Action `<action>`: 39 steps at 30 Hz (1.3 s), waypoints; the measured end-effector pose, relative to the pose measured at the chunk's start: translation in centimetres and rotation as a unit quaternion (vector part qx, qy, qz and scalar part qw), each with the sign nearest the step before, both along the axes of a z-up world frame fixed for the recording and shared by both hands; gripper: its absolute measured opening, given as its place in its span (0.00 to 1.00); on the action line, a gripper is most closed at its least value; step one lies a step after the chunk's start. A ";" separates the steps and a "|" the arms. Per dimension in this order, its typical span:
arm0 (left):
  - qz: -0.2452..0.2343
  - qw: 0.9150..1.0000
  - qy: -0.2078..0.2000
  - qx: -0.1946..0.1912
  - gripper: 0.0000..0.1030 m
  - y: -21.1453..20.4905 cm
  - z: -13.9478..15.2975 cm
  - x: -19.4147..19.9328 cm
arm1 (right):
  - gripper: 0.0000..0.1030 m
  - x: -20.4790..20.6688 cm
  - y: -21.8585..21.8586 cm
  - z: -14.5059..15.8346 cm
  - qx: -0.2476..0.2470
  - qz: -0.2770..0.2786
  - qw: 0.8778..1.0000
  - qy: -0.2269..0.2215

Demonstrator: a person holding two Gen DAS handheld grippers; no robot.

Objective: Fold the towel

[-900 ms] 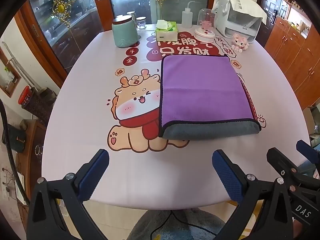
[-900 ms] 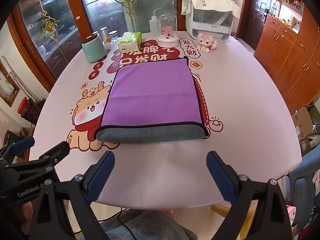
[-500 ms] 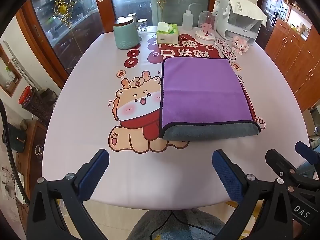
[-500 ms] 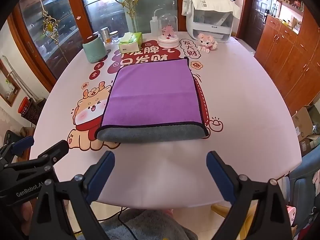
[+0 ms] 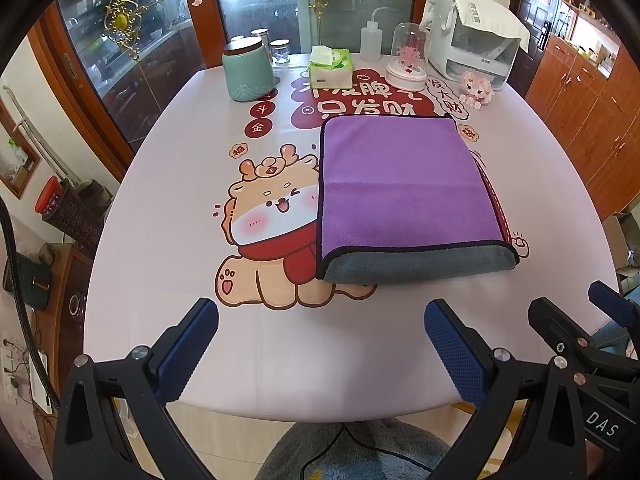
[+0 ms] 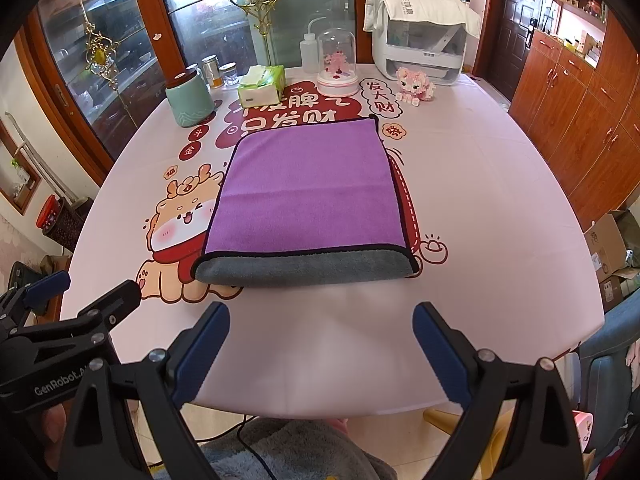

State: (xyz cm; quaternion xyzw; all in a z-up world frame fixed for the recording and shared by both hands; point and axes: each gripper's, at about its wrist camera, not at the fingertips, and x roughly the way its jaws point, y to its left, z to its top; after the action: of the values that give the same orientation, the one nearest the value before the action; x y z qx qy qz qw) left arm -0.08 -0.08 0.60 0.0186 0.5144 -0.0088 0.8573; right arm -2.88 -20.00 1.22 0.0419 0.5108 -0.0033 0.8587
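A purple towel with a grey underside lies folded flat on the table, grey fold edge toward me; it also shows in the right wrist view. My left gripper is open and empty, held back above the table's near edge, short of the towel. My right gripper is open and empty too, also near the front edge. The right gripper shows at the lower right of the left wrist view, and the left gripper shows at the lower left of the right wrist view.
The round table has a pink printed cloth. At its far side stand a green jar, a tissue box, a squeeze bottle, a glass dome, a white appliance and a pink toy. Cabinets stand to the right.
Both grippers have drifted slightly; the view of the table shifts a little. The towel has not moved and both grippers stay open.
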 end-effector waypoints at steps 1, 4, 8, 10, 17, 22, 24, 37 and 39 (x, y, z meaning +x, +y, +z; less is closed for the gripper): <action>0.001 1.000 0.000 0.000 0.99 0.0 -0.1 0.0 | 0.91 0.0 0.0 0.0 0.000 0.000 1.000 0.000; 0.000 1.000 0.000 -0.001 0.99 0.0 -0.1 0.0 | 0.91 0.0 0.0 0.1 -0.001 0.000 1.000 -0.001; 0.000 1.000 0.001 -0.001 0.99 0.0 -0.1 0.1 | 0.91 0.2 0.1 0.1 -0.001 -0.003 1.000 -0.001; 0.000 1.000 0.000 -0.001 0.99 0.0 -0.1 0.1 | 0.91 0.2 0.0 0.2 0.000 -0.002 1.000 -0.001; 0.000 1.000 0.001 0.001 0.99 0.0 -0.1 0.1 | 0.91 0.7 -0.1 0.2 -0.002 0.003 1.000 -0.002; -0.001 1.000 0.001 0.001 0.99 -0.1 -0.1 0.7 | 0.91 1.1 0.1 0.3 -0.003 0.008 1.000 -0.002; -0.002 1.000 0.000 0.003 0.99 -0.3 -0.1 0.9 | 0.91 1.3 0.1 0.3 -0.004 0.010 1.000 -0.003; -0.001 1.000 0.002 0.006 0.99 -0.6 -0.1 1.3 | 0.91 1.5 0.0 0.4 -0.002 0.010 1.000 -0.002; 0.000 1.000 0.005 0.005 0.99 -0.6 -0.3 1.3 | 0.91 1.7 -0.1 0.3 -0.001 0.011 1.000 0.001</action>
State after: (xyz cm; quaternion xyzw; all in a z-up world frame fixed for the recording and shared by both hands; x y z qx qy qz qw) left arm 1.23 -0.70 0.30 0.0231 0.5190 -0.0063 0.8544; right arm -1.20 -20.11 1.55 0.0354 0.5120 0.0051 0.8582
